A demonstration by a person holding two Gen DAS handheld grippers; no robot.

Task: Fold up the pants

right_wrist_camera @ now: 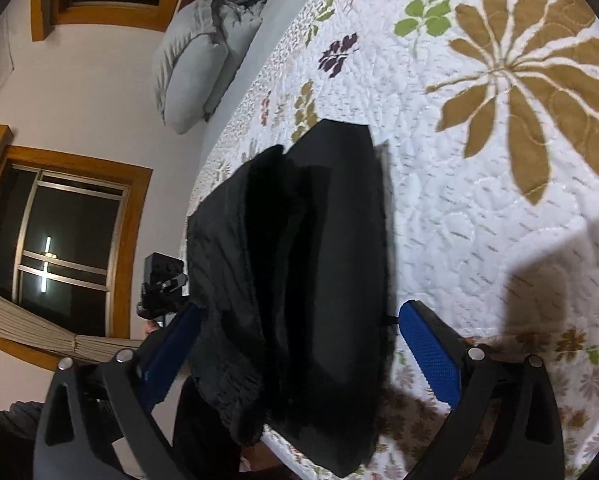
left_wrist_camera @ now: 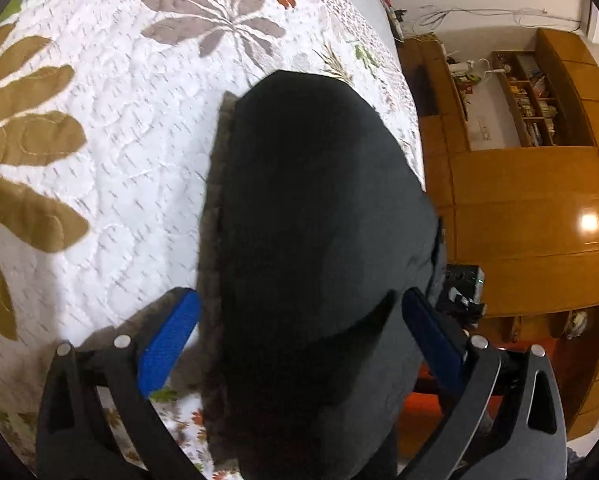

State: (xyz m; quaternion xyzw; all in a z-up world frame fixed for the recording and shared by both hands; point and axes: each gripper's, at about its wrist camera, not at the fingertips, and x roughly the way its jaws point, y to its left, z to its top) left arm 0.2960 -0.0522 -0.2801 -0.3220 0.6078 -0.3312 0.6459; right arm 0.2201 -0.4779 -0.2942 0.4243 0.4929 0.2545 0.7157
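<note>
The black pants [left_wrist_camera: 311, 216] are folded into a thick bundle on the flowered white quilt [left_wrist_camera: 111, 128], at the bed's edge. A brownish lining strip shows along their left side. My left gripper [left_wrist_camera: 299, 300] is open, its blue pads [left_wrist_camera: 167, 344] set wide on either side of the bundle's near end, with a sliver of quilt between the left pad and the cloth. In the right wrist view the same pants [right_wrist_camera: 319, 248] lie in layered folds between the wide-open fingers of my right gripper [right_wrist_camera: 299, 308]. Its left pad [right_wrist_camera: 171, 352] meets the cloth. Its right pad stands just off it.
Wooden wardrobes and shelves [left_wrist_camera: 531, 208] stand beyond the bed's edge. Grey pillows [right_wrist_camera: 203, 68] lie at the head of the bed, near a dark window [right_wrist_camera: 63, 240]. Each view shows the other gripper's camera [left_wrist_camera: 463, 292] [right_wrist_camera: 163, 280] close beside the pants. Open quilt [right_wrist_camera: 499, 160] stretches past the bundle.
</note>
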